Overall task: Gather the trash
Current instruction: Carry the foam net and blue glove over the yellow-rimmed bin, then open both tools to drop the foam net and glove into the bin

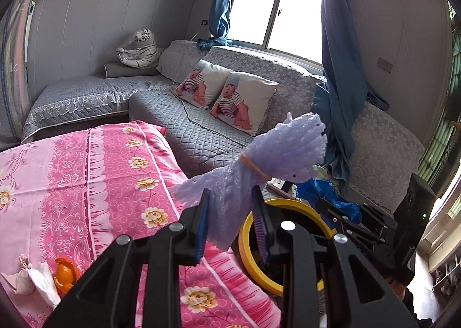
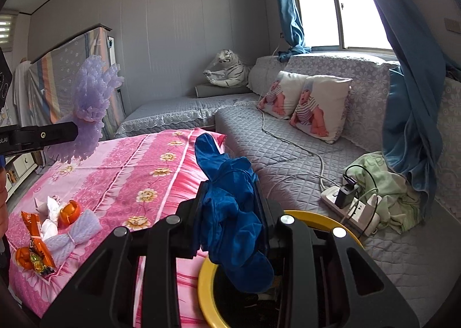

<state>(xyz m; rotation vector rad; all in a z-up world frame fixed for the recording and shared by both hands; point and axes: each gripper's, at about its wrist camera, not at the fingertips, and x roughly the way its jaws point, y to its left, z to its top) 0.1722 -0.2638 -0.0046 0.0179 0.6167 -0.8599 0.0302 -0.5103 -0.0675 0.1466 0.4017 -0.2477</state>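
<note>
Left gripper (image 1: 233,212): while it is held up, a purple foam net bundle (image 1: 259,161) (tied with a rubber band) is pinched.
Right gripper (image 2: 232,212): a crumpled blue plastic bag (image 2: 230,207) is pinched above the round yellow-rimmed bin (image 2: 205,284).

The right gripper (image 2: 232,210) hides most of the yellow-rimmed bin (image 2: 319,220), its inside too dark to read.

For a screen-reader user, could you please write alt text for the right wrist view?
The right gripper holds a crumpled blue glove above a yellow-rimmed bin. To the left, a pink floral cloth carries orange peel, tissues and wrappers; a grey sofa lies behind.
</note>
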